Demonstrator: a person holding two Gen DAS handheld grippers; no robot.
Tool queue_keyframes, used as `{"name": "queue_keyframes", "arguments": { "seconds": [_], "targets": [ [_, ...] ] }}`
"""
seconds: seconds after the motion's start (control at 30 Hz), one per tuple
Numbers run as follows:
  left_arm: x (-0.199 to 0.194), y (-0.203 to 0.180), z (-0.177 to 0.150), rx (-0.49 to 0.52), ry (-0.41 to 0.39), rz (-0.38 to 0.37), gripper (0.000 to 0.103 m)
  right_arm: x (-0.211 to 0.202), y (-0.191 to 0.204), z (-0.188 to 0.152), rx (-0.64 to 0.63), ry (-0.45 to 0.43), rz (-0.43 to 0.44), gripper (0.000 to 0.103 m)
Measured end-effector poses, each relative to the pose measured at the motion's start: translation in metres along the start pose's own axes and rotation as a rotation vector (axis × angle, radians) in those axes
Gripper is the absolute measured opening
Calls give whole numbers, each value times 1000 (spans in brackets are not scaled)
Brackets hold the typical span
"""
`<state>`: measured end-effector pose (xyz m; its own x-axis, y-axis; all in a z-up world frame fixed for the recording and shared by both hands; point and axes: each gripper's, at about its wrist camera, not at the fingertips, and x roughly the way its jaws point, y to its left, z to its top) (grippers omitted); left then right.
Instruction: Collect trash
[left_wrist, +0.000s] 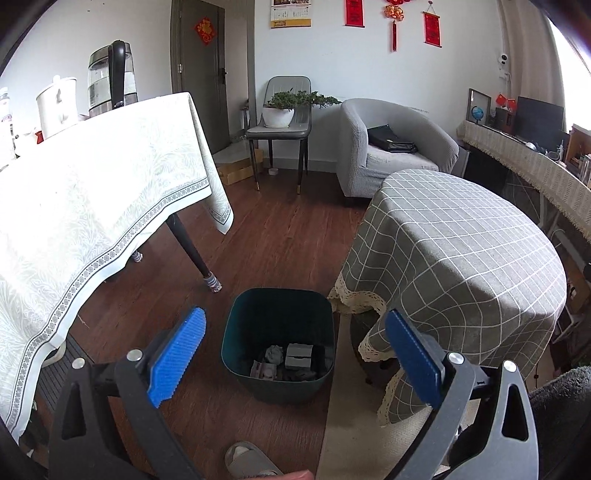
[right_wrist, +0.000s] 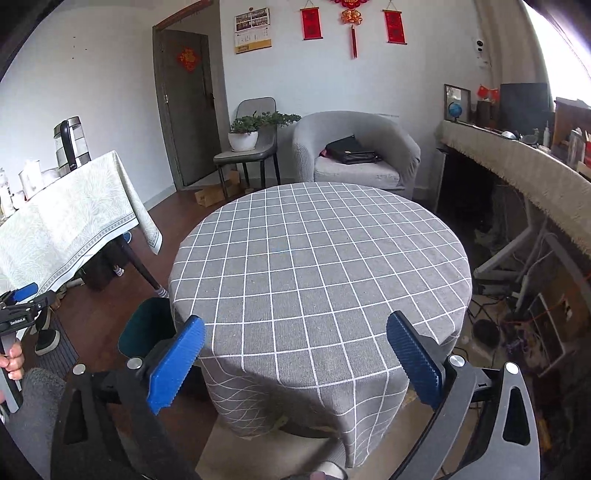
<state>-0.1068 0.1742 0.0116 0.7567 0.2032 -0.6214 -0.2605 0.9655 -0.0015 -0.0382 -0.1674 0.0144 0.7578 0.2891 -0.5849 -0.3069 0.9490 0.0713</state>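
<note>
The bin is standing upright on the wood floor, its open mouth facing up, a dark green tub with a rounded square rim and no clear long axis. It is sitting just beside the hanging cloth at the left edge of the round bench, between that bench and the leg of the white-clothed bench. Trash is lying in its bottom: a grey crumpled wad, a grey boxy piece lying roughly level, and a pinkish wrapper near the front wall; finer detail is too dim to tell. The left claw is hovering above the bin with its blue pads spread wide, the bin's mouth showing between them; the pads are touching nothing and holding nothing. In the right wrist view, the right claw is also standing wide, empty, poised over the near edge of the round bench, whose grey checked cloth is lying flat. The bin is peeking out as a green sliver at that bench's left edge, and the left claw is showing at the far left, gripped in a hand. A slipper is resting on the floor below the bin.
</note>
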Motion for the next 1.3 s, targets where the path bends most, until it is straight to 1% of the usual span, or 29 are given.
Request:
{"name": "queue_keyframes", "arguments": {
  "seconds": [0.07, 0.1, 0.17, 0.37, 0.57, 0.9, 1.3],
  "targets": [
    [-1, 0, -1, -6, -5, 2, 100, 4, 3, -8, -32, 4, -3, 99],
    [-2, -1, -2, -1, -8, 1, 100, 5, 4, -11, -39, 11, 15, 99],
    [-2, -3, -4, 20, -5, 1, 100, 2, 4, -9, -38, -3, 48, 99],
    [2, -10, -4, 39, 10, 12, 100, 0, 13, -9, -61, -10, 43, 100],
    [3, -25, -6, 110, 13, 46, 100, -1, 13, -9, -61, -12, 49, 100],
    [3, -18, -5, 72, 10, 40, 99, 0, 15, -8, -70, -4, 51, 100],
    [4, -19, -4, 73, 18, 41, 99, 0, 13, -10, -47, -2, 54, 100]
  ]
}}
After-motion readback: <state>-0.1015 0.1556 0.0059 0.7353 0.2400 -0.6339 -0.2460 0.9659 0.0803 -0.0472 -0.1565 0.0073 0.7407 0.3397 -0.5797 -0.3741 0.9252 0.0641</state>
